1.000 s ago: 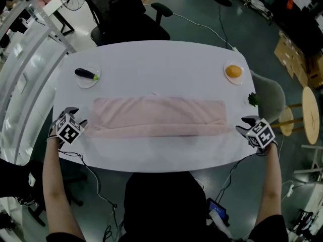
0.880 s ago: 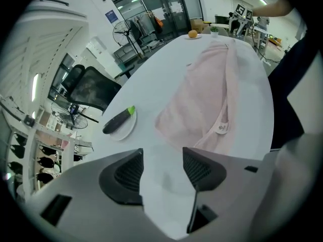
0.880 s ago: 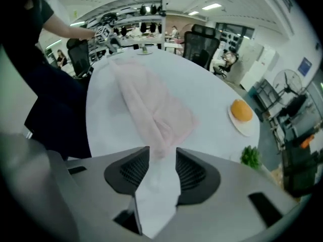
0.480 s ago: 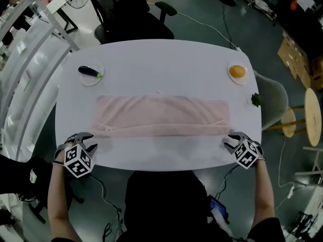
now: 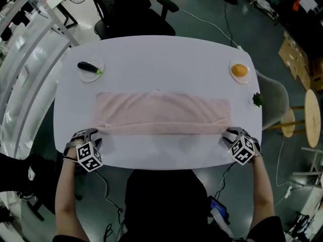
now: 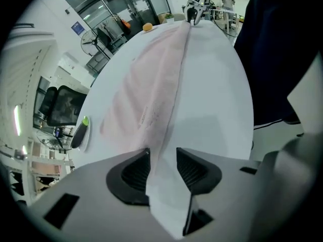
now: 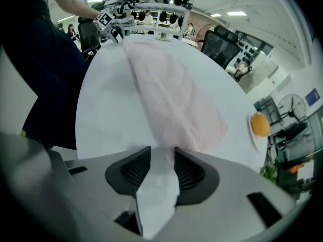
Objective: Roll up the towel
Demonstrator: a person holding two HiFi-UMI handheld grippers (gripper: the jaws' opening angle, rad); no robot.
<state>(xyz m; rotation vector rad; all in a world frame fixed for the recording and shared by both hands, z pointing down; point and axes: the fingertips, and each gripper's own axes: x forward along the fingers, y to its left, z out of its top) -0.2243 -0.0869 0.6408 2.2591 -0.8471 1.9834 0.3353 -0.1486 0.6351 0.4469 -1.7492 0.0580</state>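
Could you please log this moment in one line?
towel flat, unrolled | left gripper: fingers just narrowed, apart, towel corner between tips | right gripper: likewise

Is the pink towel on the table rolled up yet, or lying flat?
Flat, not rolled. The towel lies as one long strip across the table, with no roll started at either end.

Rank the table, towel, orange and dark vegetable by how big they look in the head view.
1. table
2. towel
3. orange and dark vegetable: about alike. The vegetable is longer but thinner, so I won't rank them.
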